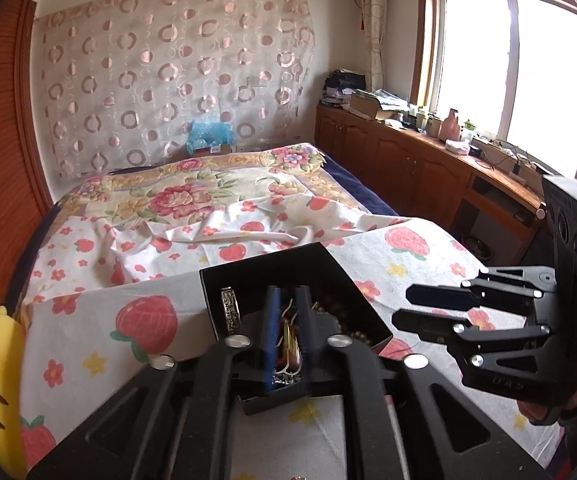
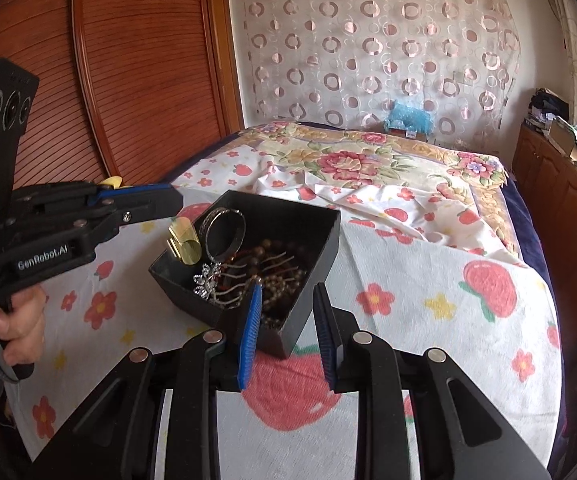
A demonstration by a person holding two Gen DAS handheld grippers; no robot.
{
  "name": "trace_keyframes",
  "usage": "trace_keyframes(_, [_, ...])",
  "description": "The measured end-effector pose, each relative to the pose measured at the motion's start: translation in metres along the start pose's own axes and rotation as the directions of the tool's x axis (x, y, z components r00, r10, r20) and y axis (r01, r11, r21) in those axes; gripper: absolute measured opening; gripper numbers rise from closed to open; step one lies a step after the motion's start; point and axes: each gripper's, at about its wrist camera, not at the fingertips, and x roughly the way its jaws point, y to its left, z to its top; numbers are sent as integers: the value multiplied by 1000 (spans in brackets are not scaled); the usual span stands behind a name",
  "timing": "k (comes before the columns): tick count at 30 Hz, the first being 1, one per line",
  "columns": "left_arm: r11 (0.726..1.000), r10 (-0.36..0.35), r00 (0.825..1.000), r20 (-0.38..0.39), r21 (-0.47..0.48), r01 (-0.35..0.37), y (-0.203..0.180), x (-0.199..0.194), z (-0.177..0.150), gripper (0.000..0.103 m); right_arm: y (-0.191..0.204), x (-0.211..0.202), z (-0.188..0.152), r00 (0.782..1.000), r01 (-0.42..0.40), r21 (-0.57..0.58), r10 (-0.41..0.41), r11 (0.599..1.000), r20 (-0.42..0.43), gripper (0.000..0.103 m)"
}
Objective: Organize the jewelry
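Left wrist view: the black rectangular jewelry box [image 1: 288, 300] sits at lower centre on the strawberry-print bedsheet [image 1: 100, 344], bare sheet around it. The left gripper [image 1: 288, 320] reaches into it, narrowly parted, around gold pieces; whether they are gripped cannot be told. The right gripper [image 1: 404, 304] hovers at right, narrowly parted.

Right wrist view: the right gripper [image 2: 288, 320] is seen open and empty, straddling the box's near corner. A silver bangle [image 2: 224, 232], gold cuff [image 2: 184, 244], brown beads [image 2: 276, 252] and a silver hair comb [image 2: 224, 284] are held in the box.

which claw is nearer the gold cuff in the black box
Left. The left claw is right at the gold cuff on the black box rim; the right claw sits at the opposite corner.
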Motion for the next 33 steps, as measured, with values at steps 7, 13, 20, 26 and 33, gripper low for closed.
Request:
trace_keyframes(7, [1000,17,1000,1,-1,-17,2,-9,-9,23,8,-6,-11,1000,-18,4,18,1000,6,29])
trace_keyframes(13, [999,40,999,-2,1,-40,5,-23,-26,29,23,-15,-21,999,-40,-7,40,999,18,29])
trace_keyframes(20, [998,56,998,-22,1,-56,13,-32,-45,39,45,-15,-34,997,-80,-34,79,996,-4,29])
trace_keyframes(26, [997,71,996,-52,-8,-72,23,-33,-65,40,74,-7,-49,991,-124,-75,120,989,-52,29])
trace_keyframes(33, [995,89,992,-85,-41,-93,40,-35,-88,40,107,6,-63,982,-166,-135,150,977,-118,37])
